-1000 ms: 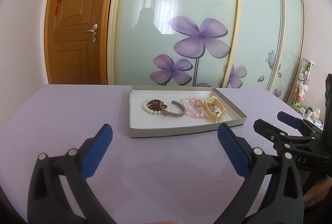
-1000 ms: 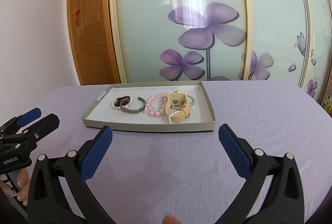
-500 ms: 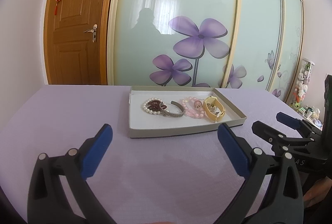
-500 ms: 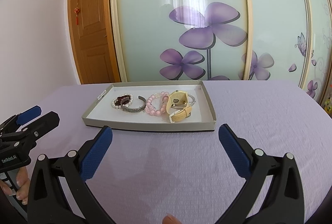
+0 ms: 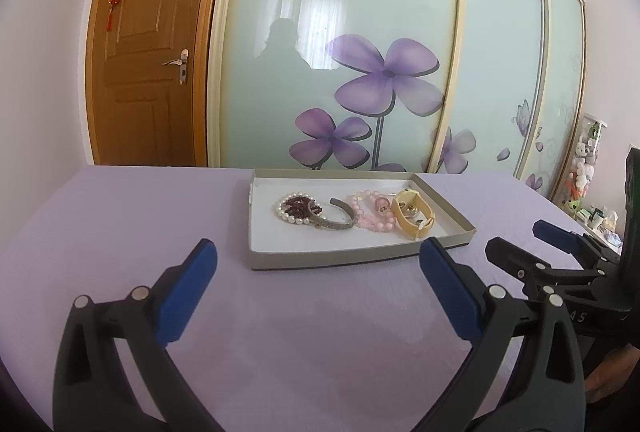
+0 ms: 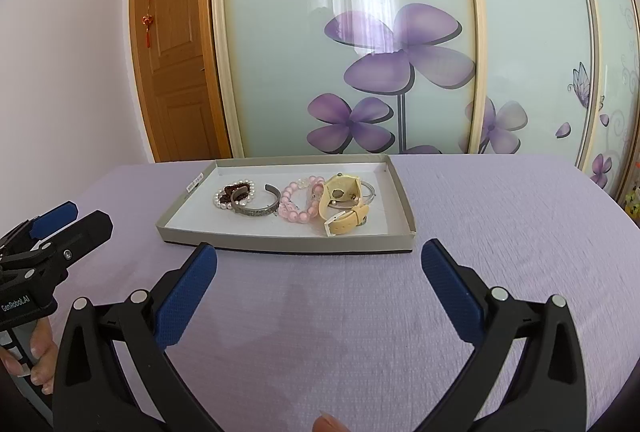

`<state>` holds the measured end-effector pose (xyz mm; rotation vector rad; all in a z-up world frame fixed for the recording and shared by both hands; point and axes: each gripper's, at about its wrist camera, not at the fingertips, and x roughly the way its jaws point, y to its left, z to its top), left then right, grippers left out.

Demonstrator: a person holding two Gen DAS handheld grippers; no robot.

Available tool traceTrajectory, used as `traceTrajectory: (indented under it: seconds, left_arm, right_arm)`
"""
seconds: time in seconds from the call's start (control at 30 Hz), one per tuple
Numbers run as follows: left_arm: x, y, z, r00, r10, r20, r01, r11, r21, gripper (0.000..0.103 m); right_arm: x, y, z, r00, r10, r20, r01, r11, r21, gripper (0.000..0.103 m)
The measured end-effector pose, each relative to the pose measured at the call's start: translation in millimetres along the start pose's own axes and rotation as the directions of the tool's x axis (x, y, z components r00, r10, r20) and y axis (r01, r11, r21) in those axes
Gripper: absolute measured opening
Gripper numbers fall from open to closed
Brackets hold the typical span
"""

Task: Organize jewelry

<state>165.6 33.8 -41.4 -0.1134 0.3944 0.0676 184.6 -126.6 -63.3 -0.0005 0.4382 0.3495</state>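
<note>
A desk (image 6: pixel 480 216) covered in a lilac, lightly textured cloth (image 5: pixel 120 216) carries the things. One item lies directly on it: a shallow grey cardboard tray (image 6: pixel 288 243) with a white floor, set toward the far side, near the middle, holding bracelets and a watch.

Brown wooden door (image 5: pixel 148 72), frosted sliding panels with purple flowers (image 5: pixel 384 80), pale lilac walls (image 6: pixel 68 52)
</note>
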Motion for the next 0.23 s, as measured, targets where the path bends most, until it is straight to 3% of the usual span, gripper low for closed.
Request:
traceTrajectory:
  seconds: [0.23]
  left_arm:
    - [2.9,1.9,0.4,1.000,0.001,-0.010,-0.001,1.000,-0.008,0.101]
  right_arm:
    - [-0.1,-2.0,-1.2,1.000,0.000,-0.002,0.000,1.000,0.001,0.102]
